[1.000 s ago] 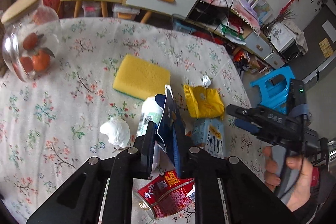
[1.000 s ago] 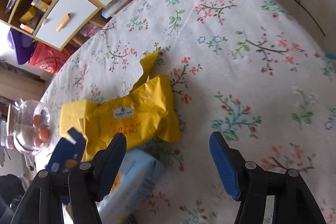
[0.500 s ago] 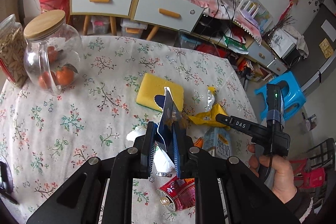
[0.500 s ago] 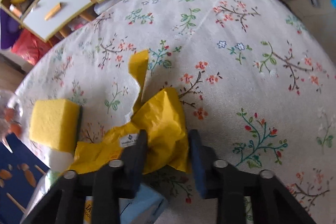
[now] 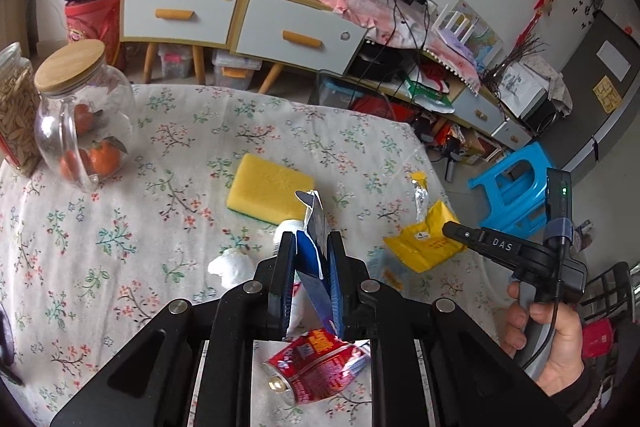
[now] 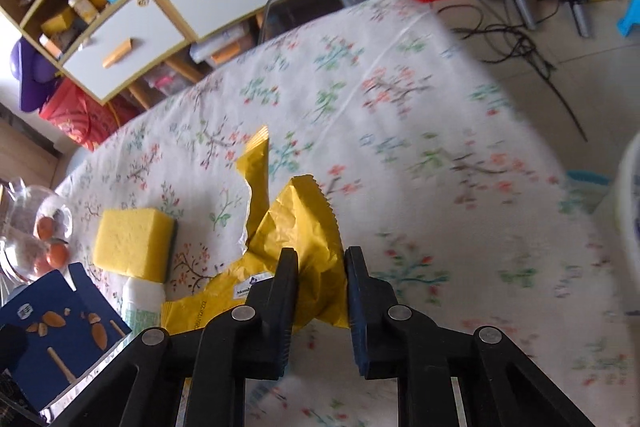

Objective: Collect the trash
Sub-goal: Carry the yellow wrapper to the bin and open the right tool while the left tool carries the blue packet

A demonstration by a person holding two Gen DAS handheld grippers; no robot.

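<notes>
While the left gripper (image 5: 311, 259) hangs above the bench (image 5: 120, 227), its fingers (image 5: 285, 267) are clamped on a flat dark-blue foil snack packet (image 5: 314, 251) that stands upright between them, clear of the flowered cloth. From the right wrist view the same blue packet shows printed nuts and a silver edge at the lower left. Over by the bench's right side, the right gripper (image 6: 320, 271) has its fingers (image 6: 286, 291) pinched on a crumpled yellow plastic wrapper (image 6: 296, 227), whose torn strip trails up and away from them; whether the wrapper's far end touches the cloth cannot be told.

Below the left gripper lies a crushed red drink can (image 5: 316, 363) on its side, with a crumpled white tissue ball (image 5: 232, 267) just to its left and a white bottle (image 5: 290, 227) partly hidden behind the fingers. A yellow rectangular sponge (image 5: 270, 189) rests flat near the middle of the bench, close to the bottle. Well apart, at the left edge, stands a clear glass jar with a wooden lid (image 5: 80, 115), holding oranges.
</notes>
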